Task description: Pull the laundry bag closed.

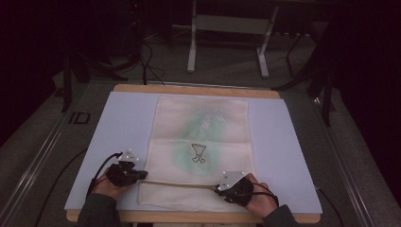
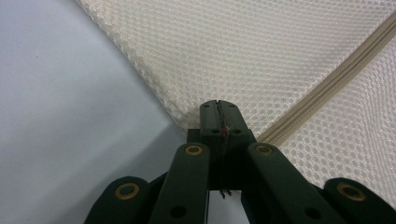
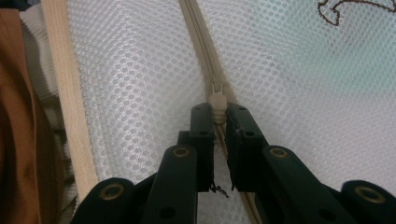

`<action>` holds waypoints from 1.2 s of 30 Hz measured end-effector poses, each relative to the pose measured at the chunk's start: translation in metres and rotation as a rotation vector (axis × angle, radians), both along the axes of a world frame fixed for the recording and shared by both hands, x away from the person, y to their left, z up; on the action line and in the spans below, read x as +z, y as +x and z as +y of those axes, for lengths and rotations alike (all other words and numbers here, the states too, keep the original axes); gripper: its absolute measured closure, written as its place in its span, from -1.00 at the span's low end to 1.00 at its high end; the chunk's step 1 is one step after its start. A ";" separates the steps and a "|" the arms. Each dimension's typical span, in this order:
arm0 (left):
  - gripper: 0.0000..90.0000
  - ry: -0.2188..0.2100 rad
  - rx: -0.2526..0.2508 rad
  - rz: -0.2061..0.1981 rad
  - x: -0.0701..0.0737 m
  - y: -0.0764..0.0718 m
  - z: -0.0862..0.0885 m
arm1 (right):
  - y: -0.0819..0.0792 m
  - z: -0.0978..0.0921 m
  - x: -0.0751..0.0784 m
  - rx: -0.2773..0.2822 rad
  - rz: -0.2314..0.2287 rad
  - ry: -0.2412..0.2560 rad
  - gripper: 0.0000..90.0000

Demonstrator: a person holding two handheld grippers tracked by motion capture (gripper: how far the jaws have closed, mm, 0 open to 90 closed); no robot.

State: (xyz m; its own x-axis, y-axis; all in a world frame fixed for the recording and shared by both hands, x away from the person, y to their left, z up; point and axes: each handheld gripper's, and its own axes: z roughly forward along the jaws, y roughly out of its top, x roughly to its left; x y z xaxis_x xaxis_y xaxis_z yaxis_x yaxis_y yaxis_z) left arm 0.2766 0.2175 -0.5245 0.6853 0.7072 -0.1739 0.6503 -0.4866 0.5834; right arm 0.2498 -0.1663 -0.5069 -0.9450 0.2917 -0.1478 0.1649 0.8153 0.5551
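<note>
A cream mesh bag (image 1: 201, 142) lies flat on a pale blue mat (image 1: 123, 123), with a green garment and a small dark figure showing through it. A beige zipper (image 1: 179, 183) runs across its near end. My left gripper (image 1: 144, 175) sits at the bag's near-left corner; in the left gripper view its jaws (image 2: 219, 109) are pressed together on the mesh edge (image 2: 187, 116) beside the zipper tape (image 2: 327, 84). My right gripper (image 1: 216, 187) is at the zipper's right part. In the right gripper view it (image 3: 218, 114) is shut on the beige zipper pull (image 3: 217, 100).
The mat covers a wooden table whose front edge (image 3: 70, 107) runs close beside the right gripper. Behind the table, on the grey floor, stand white frame legs (image 1: 191, 52) and dark cables (image 1: 149, 61). Bare mat lies on both sides of the bag.
</note>
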 end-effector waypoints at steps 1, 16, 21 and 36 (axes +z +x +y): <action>0.99 -0.001 0.000 0.000 0.000 0.000 0.000 | 0.000 -0.001 0.000 -0.003 0.000 -0.001 0.83; 0.99 -0.001 0.001 0.000 0.000 0.000 0.000 | 0.000 -0.016 0.003 -0.020 0.007 0.004 0.83; 0.99 -0.001 0.001 0.001 0.000 0.000 0.000 | 0.000 -0.024 0.002 -0.036 0.009 0.005 0.83; 0.99 0.002 -0.001 0.001 0.000 0.000 0.000 | -0.003 -0.048 0.004 -0.084 0.018 0.014 0.82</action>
State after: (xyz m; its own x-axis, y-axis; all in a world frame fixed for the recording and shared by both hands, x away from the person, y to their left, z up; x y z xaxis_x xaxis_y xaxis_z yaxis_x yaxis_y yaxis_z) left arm 0.2767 0.2172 -0.5243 0.6856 0.7070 -0.1733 0.6505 -0.4882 0.5818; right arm 0.2473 -0.2142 -0.5028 -0.9196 0.3720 -0.1264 0.2424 0.7904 0.5626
